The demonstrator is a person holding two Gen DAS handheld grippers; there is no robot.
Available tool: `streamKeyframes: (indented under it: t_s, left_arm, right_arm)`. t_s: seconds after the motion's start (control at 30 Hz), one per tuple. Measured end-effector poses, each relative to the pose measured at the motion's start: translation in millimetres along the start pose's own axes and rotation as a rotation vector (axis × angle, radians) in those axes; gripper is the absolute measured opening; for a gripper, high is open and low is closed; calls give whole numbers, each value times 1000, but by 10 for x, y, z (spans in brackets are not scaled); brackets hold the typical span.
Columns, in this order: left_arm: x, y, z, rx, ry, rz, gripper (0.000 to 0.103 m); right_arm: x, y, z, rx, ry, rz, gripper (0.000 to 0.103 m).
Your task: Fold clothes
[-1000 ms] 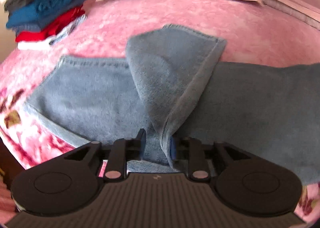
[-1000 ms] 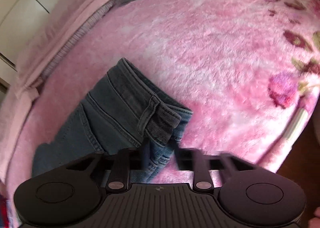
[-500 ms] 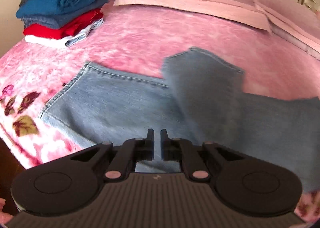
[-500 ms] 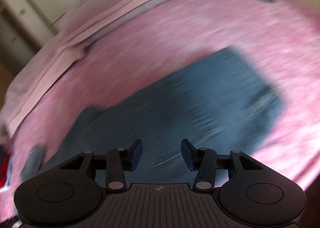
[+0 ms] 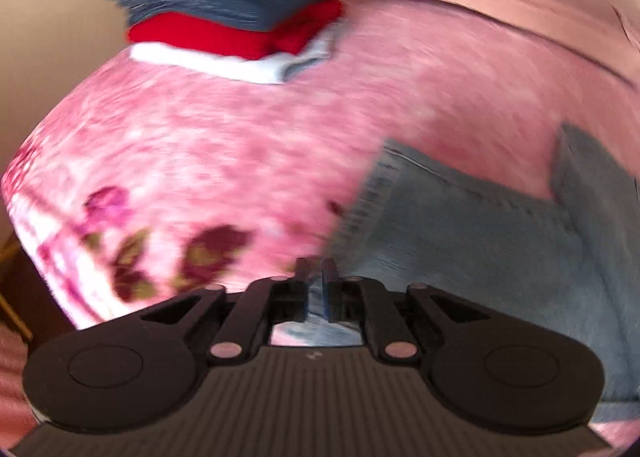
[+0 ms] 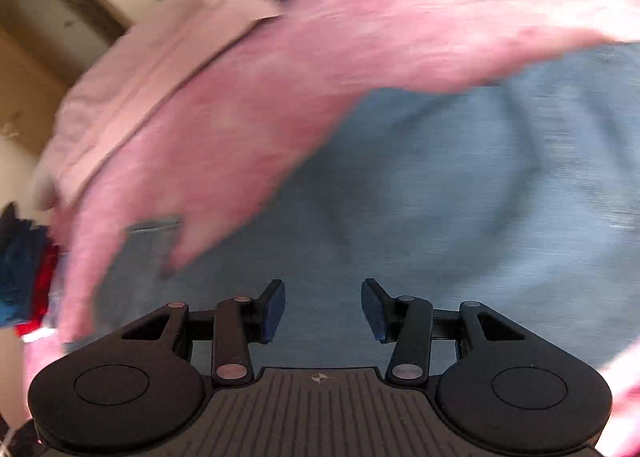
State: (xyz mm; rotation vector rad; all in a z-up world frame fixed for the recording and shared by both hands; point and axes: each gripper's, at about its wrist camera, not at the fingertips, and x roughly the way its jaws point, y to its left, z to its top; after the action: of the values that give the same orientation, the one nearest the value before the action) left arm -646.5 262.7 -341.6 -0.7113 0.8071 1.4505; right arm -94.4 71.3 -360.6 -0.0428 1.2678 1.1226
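1. Currently, the jeans point(image 5: 480, 257) are seen spread flat on the pink floral blanket point(image 5: 208, 153) of the bed, with one leg hem turned toward the left gripper point(image 5: 315, 289).
2. The left gripper's fingers are drawn nearly together with only a narrow slit between them; a strip of denim is seen in that slit at the hem corner, but whether it is pinched cannot be told through the blur.
3. The right gripper point(image 6: 323, 309) is held with its fingers wide apart above the jeans point(image 6: 440, 197), nothing being between them.
4. Denim fills the space ahead of and below the right gripper.
5. A stack of folded clothes point(image 5: 232, 5) is seen at the far edge of the bed, well apart from the jeans.
6. Pink pillows point(image 5: 500, 1) are seen beyond the blanket.
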Motion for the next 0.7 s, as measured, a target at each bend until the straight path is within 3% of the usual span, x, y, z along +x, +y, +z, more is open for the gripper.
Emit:
streamKeyframes:
  t_s: [0.2, 0.4, 0.43, 0.47, 0.5, 0.57, 0.7]
  left_arm:
    - [-228, 326, 58, -175, 20, -145, 7]
    - [-274, 534, -6, -322, 56, -219, 7]
    - [-276, 573, -16, -338, 59, -226, 7]
    - [-280, 628, -20, -353, 59, -225, 7]
    - [-284, 682, -25, -368, 60, -224, 7]
    - [-292, 790, -33, -398, 60, -221, 7]
    - [-375, 994, -21, -446, 39, -207, 7]
  right_arm:
    - [774, 602, 52, 95, 43, 198, 47]
    - [1535, 880, 45, 155, 115, 193, 47]
    - [1588, 940, 43, 134, 117, 190, 44]
    - [1622, 988, 43, 124, 133, 203, 26]
    - [1655, 1036, 43, 114, 149, 216, 3]
    - [1584, 1219, 5, 33, 104, 221, 1]
    - [1220, 1888, -207, -270, -24, 280, 1]
